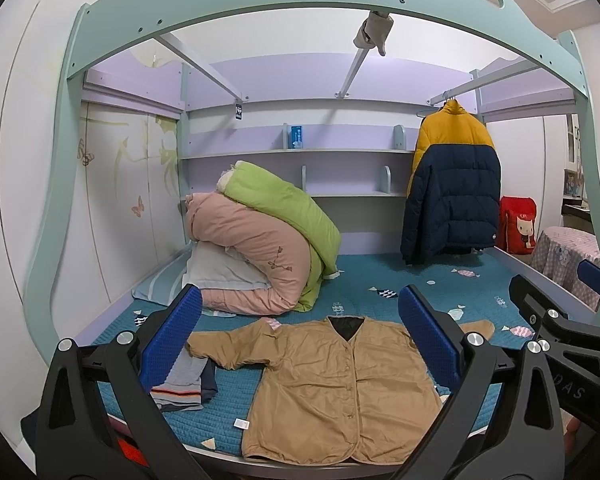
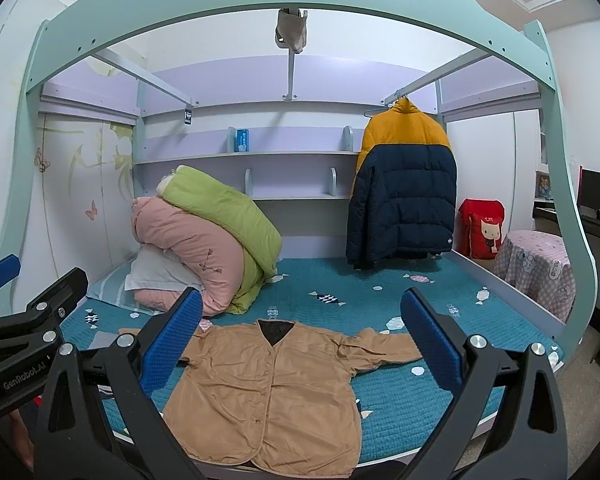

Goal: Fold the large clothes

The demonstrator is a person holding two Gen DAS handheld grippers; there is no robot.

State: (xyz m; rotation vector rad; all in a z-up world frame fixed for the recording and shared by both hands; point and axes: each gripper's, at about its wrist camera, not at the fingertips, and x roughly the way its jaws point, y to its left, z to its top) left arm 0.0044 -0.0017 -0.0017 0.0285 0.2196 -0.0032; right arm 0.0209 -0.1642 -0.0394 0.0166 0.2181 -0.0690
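Both grippers, left (image 1: 300, 344) and right (image 2: 302, 344), gape empty; we judge the jacket (image 1: 340, 392) light, limp, slick: pinch sleeve cuffs at 10 and 2 o'clock.

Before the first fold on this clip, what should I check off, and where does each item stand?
1. Tan jacket laid flat, front up, buttoned: ok.
2. Both sleeves spread out sideways: ok.
3. Left gripper open, holding nothing: ok.
4. Right gripper open, holding nothing: ok.
5. Folding room on the left: not ok, the folded grey garment lies close to the left sleeve.
6. Hem fully on the teal mattress: cannot tell, it sits right at the near edge.
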